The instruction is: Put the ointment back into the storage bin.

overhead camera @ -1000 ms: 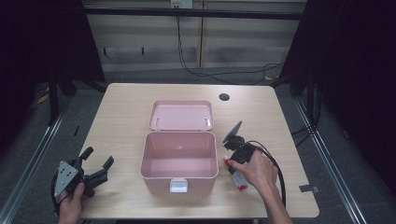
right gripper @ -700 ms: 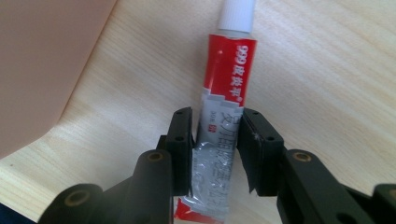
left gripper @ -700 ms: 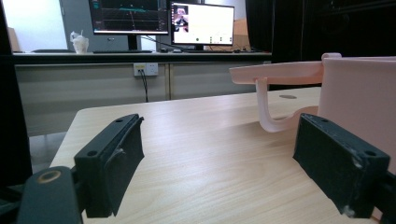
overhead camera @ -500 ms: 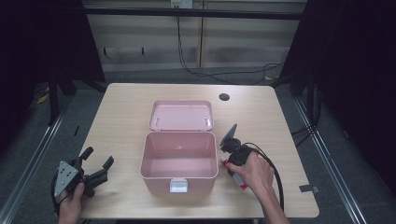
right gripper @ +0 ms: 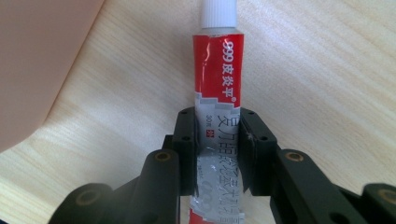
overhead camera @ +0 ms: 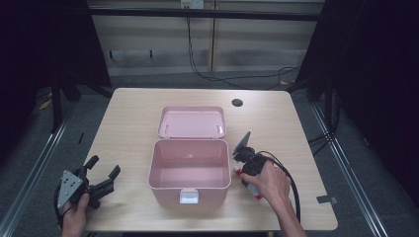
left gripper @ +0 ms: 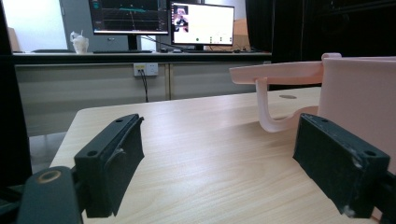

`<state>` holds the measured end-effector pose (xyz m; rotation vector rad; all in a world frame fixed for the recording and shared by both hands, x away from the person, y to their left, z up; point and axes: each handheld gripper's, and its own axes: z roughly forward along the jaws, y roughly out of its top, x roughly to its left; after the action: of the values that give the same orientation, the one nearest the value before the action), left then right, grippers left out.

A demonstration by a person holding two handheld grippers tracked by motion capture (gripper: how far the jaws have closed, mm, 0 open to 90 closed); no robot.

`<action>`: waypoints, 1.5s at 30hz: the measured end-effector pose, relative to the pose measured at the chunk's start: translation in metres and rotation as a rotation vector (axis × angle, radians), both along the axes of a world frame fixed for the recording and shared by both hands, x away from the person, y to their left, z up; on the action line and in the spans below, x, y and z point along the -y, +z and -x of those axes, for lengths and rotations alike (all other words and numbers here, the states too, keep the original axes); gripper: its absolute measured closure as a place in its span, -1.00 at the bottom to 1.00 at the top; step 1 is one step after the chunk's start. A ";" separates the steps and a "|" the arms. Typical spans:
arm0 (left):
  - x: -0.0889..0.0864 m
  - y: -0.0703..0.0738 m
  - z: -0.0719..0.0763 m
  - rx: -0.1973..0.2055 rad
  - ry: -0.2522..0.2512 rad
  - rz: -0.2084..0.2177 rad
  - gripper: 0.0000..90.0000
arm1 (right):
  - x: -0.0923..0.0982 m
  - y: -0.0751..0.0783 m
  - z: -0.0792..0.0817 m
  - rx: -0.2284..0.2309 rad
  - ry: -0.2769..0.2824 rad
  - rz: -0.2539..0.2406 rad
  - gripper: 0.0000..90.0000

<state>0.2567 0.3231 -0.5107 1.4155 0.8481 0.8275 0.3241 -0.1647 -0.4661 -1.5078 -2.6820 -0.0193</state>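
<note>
High view: the right tongs [overhead camera: 243, 168] are lying low over the desk [overhead camera: 133, 128], just off the right wall of the open pink storage box [overhead camera: 190, 170], whose lid is hinging back behind it. The ointment tube [overhead camera: 253, 190] is lying on the desk under the right hand, a red end showing nearer the person. The left tongs [overhead camera: 101, 173] are resting well to the left of the box, arms spread and holding nothing.

Left gripper view: the left tongs [left gripper: 219, 158] are standing wide apart over bare desk; the box wall [left gripper: 359, 88] is rising beyond the pad on the picture's right, with the lid's edge overhanging ahead.

Right gripper view: the right tongs [right gripper: 217, 149] have just been closing and are now clamping the ointment tube [right gripper: 218, 84] across its flat body, pads pressing both edges. The white cap [right gripper: 218, 14] is pointing away from the tongs, and the pink box wall is sitting at upper left.

Handling judgement: the tube is probably light, soft and glossy, so it is likely to dent or slide under pressure. The present mid-body hold is looking suitable; gripping nearer the stiffer shoulder below the cap would be reducing squeeze on the contents.
</note>
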 end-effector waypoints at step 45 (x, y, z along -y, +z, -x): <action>0.000 0.000 0.000 0.000 0.000 0.000 -0.65 | 0.022 0.053 0.015 0.034 0.155 -0.105 0.58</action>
<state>0.2567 0.3230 -0.5107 1.4150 0.8482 0.8276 0.3094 -0.1864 -0.4132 -1.2796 -2.7682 -0.1769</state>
